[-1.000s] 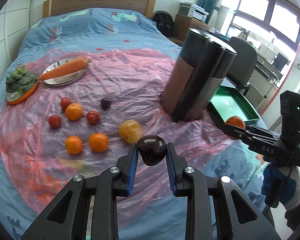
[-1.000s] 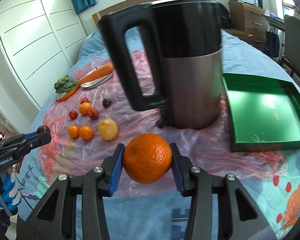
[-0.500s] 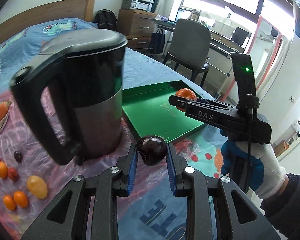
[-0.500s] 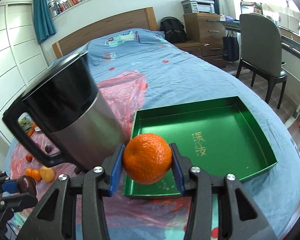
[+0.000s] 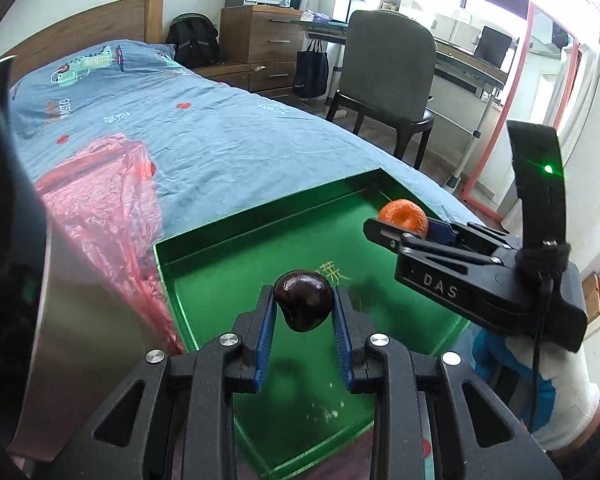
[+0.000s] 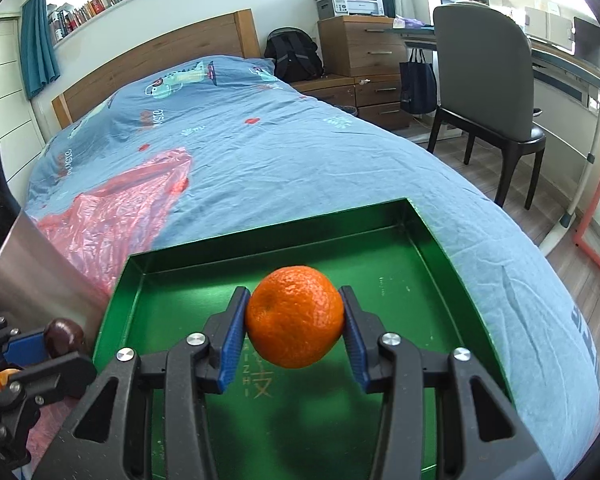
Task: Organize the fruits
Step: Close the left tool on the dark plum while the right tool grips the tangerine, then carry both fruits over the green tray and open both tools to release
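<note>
My left gripper [image 5: 303, 308] is shut on a dark red plum [image 5: 303, 305] and holds it above the near left part of the green tray [image 5: 260, 216]. My right gripper [image 6: 295, 316] is shut on an orange mandarin [image 6: 295, 316] and holds it above the middle of the same tray [image 6: 432, 236]. In the left wrist view the right gripper [image 5: 400, 227] with its mandarin [image 5: 403, 216] hangs over the tray's far right corner. In the right wrist view the left gripper [image 6: 40, 346] with the plum [image 6: 64, 337] shows at the lower left. The tray holds no fruit.
A steel kettle [image 5: 72, 336] stands close on the left of the tray, on a pink plastic sheet [image 5: 100, 208] over the blue bedspread [image 6: 280, 148]. It also shows in the right wrist view [image 6: 28, 280]. A grey chair [image 6: 488, 80] and desk stand beyond the bed's right edge.
Both grippers have swung right, from the fruit spread and the kettle to over the green tray, each still holding its fruit. The loose fruits have dropped out of view.
</note>
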A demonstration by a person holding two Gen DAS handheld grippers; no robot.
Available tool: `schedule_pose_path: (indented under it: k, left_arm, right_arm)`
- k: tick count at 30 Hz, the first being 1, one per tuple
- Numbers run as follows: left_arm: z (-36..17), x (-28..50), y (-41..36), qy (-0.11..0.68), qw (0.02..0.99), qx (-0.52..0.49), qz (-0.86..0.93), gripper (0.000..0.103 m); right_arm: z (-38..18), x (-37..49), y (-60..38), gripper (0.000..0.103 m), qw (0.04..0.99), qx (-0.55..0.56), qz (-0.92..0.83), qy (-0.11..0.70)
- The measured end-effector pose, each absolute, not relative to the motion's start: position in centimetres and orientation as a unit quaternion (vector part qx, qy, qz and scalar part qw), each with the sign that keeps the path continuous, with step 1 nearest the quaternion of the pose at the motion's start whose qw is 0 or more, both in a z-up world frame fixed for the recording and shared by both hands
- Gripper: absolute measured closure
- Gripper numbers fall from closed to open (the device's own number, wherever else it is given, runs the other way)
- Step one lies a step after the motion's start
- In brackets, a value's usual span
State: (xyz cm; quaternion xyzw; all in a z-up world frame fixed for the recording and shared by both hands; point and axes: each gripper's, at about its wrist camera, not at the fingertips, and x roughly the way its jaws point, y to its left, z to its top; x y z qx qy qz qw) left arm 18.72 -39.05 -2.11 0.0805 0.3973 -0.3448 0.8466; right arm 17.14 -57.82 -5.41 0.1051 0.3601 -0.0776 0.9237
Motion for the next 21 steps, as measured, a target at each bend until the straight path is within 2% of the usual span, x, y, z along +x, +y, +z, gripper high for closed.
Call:
schedule_pose_path:
  k: [6,14,21]
  left_arm:
    - [-4.4,21.7,-41.5,0.401,0.854,0.084,-0.32,0.079]
    - [-8.5,22.7,-42.1,0.461,0.839,0.078,-0.279,0.079]
    - [-9.1,22.3,-42.3,0.466,0.844,0.081,-0.252,0.079]
  right_arm:
    - [-6.3,18.2,-59.3,0.035,0.923,0.099,-0.077,0.363]
    - [-7.4,20.1,-59.9,0.035,0.92,0.079,-0.081,0.375]
    - [-9.2,22.5,-60.1,0.034,0.902,0.068,-0.081,0.419]
